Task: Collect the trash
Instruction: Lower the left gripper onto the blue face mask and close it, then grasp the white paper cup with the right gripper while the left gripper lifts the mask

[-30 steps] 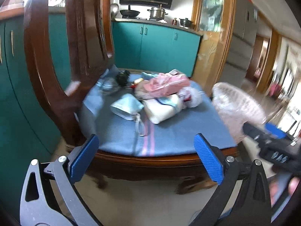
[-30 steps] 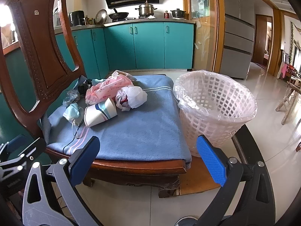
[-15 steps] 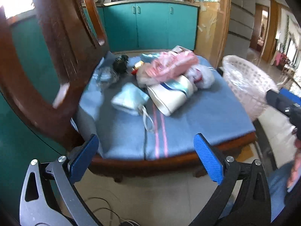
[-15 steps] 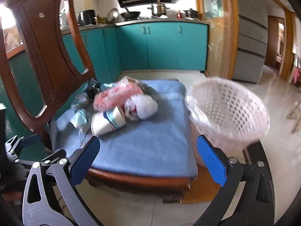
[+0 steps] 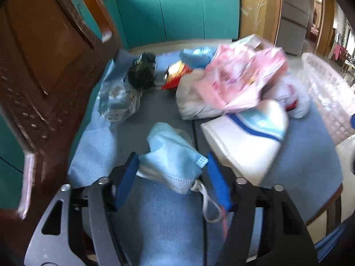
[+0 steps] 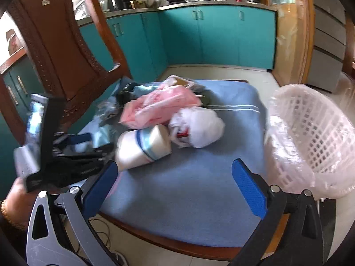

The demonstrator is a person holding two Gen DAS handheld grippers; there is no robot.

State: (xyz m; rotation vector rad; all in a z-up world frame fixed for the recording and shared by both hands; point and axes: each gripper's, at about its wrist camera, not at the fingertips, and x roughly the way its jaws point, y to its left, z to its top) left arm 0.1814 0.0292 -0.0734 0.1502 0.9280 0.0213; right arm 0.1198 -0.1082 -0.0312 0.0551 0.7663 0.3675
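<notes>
Trash lies on the blue cushion (image 5: 306,155) of a wooden chair: a light blue face mask (image 5: 170,155), a white paper cup with blue stripes (image 5: 246,137), a pink plastic bag (image 5: 241,77), a white bag (image 6: 199,128) and a clear crumpled wrapper (image 5: 119,102). My left gripper (image 5: 172,173) has its jaws on both sides of the mask, closed in around it. My right gripper (image 6: 175,188) is open and empty above the cushion's front part. The cup (image 6: 142,148) and pink bag (image 6: 159,106) also show in the right wrist view.
A white lattice waste basket (image 6: 310,137) lined with clear plastic stands on the floor right of the chair. The carved chair back (image 5: 44,66) rises on the left. Teal cabinets (image 6: 221,37) line the far wall. A black crumpled item (image 5: 142,71) lies at the cushion's back.
My left gripper has moved forward over the cushion and its jaws have narrowed around the face mask. My right gripper has come closer to the cushion.
</notes>
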